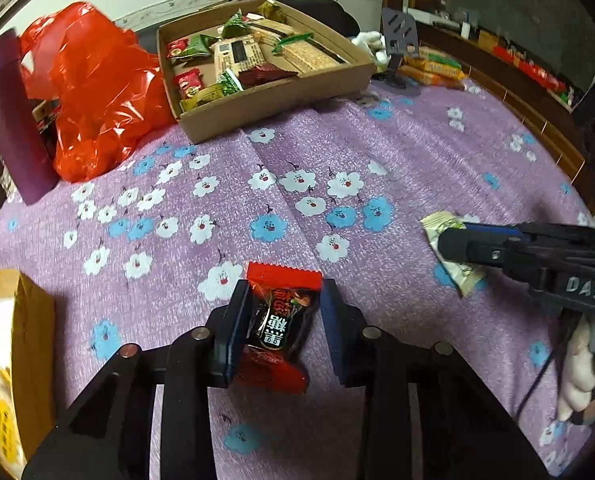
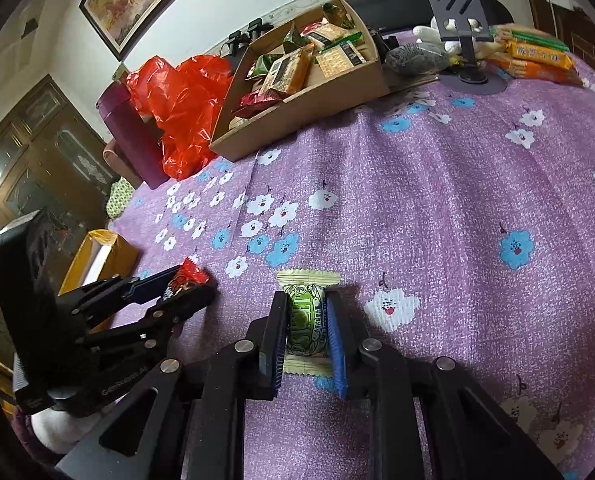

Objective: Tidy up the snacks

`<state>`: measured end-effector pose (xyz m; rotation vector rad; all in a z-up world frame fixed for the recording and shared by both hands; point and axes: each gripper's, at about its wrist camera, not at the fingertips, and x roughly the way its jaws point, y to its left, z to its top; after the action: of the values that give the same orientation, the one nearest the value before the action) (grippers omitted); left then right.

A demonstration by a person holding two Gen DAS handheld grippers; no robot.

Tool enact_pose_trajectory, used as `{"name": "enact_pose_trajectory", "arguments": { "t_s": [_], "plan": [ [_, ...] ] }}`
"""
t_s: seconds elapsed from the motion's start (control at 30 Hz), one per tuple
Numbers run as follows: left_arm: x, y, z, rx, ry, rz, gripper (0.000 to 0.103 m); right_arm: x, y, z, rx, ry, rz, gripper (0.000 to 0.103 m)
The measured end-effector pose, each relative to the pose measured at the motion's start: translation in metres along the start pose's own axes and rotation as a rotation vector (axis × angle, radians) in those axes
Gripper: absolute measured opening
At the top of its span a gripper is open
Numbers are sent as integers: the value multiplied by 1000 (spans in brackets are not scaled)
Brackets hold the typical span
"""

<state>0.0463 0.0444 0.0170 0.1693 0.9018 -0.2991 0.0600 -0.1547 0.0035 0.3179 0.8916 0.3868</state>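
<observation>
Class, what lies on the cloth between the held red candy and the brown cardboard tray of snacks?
Only bare purple flowered tablecloth separates red candy from cardboard tray, per the left wrist view.

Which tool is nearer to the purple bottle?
Left. The left tool, clamping a red candy, sits on the purple bottle side of the cloth; the right tool, gripping a green candy, is farther across from it.

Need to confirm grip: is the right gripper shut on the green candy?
Shut: the right gripper has both fingers pressed against the green-and-cream wrapped candy.
</observation>
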Motion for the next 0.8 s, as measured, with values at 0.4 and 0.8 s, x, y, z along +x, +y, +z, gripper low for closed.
{"name": "enact_pose_trajectory", "arguments": {
  "t_s": [0.4,0.8],
  "plan": [
    [-93,32,-36,-242,-151,-109,31,-9,13,-2,-62,-56,-29,19],
    [-142,75,-89,-393,-188,-125,32,-7,21,-9,-90,-68,-89,19]
  ]
}}
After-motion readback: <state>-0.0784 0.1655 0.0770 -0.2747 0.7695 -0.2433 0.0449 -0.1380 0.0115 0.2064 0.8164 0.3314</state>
